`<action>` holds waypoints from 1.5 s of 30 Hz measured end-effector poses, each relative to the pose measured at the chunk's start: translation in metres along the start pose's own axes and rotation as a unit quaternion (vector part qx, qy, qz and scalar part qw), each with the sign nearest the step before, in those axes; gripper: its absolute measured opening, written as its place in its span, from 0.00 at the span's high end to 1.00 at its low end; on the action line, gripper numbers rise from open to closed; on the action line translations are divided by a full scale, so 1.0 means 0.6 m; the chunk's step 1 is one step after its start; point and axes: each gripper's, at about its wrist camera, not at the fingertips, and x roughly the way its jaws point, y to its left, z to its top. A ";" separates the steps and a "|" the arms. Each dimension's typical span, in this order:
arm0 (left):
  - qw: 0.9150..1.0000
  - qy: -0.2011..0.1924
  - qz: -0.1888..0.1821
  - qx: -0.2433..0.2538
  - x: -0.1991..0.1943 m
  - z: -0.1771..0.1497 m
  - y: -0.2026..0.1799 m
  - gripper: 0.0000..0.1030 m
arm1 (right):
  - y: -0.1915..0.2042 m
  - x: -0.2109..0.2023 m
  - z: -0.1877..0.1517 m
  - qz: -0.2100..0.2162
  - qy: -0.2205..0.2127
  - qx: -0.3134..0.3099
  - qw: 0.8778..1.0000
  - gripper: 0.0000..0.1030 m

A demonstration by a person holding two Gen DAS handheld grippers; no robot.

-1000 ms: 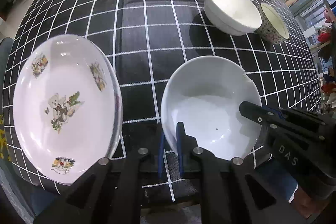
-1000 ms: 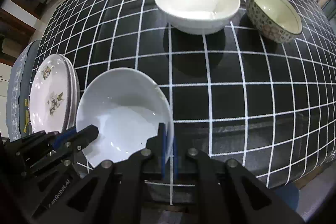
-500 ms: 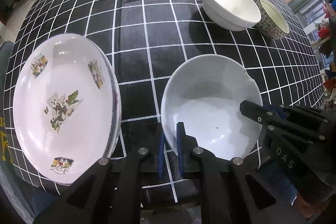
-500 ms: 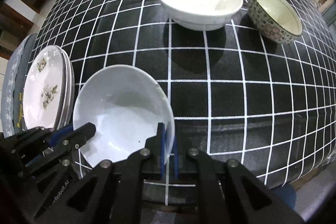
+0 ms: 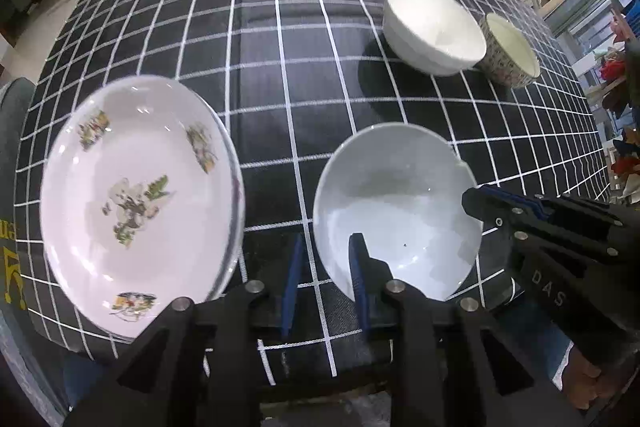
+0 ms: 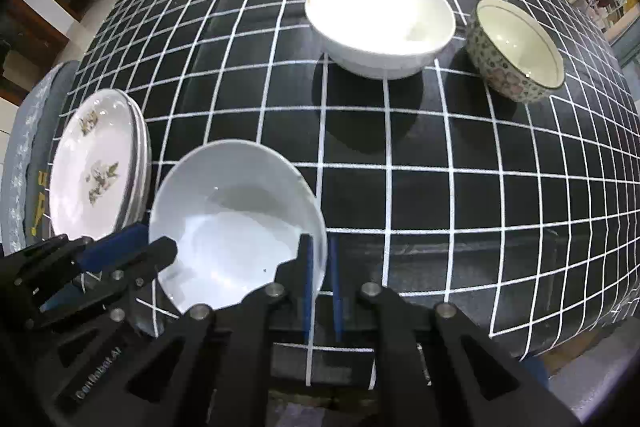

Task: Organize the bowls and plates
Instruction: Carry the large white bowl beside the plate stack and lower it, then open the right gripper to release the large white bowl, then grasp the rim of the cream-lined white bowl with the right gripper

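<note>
Resting on the black checked tablecloth near its front edge, the shallow white bowl is plain and glossy, with a small chip in its rim on the far right side. It sits just right of a stack of white plates printed with small cartoon animals; the exact count in that stack cannot be told. Three bowls show in all: this one, a deeper white bowl far across the table, and a floral-patterned bowl just beside that.

Both claws point steeply down and straddle the shallow bowl's rim. The left gripper is at the near left rim, its jaws opening, pads clear of the rim. The right gripper is at the right rim, also opening and released.
</note>
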 end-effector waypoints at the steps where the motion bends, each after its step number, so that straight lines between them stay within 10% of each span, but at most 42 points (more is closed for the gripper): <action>1: 1.000 -0.003 0.000 0.001 -0.007 0.001 0.001 0.79 | -0.003 -0.004 0.001 0.002 -0.001 0.000 1.000 0.77; 7: 1.000 -0.023 -0.010 -0.003 -0.054 0.016 0.003 0.74 | -0.022 -0.049 0.013 0.013 -0.024 0.004 1.000 0.56; 22: 0.998 -0.044 -0.032 0.028 -0.129 0.132 -0.058 0.67 | -0.084 -0.144 0.098 0.025 -0.058 0.021 0.998 0.55; 45: 0.999 -0.004 -0.032 0.027 0.014 0.304 -0.080 0.68 | -0.197 -0.015 0.254 0.075 -0.014 0.074 0.994 0.55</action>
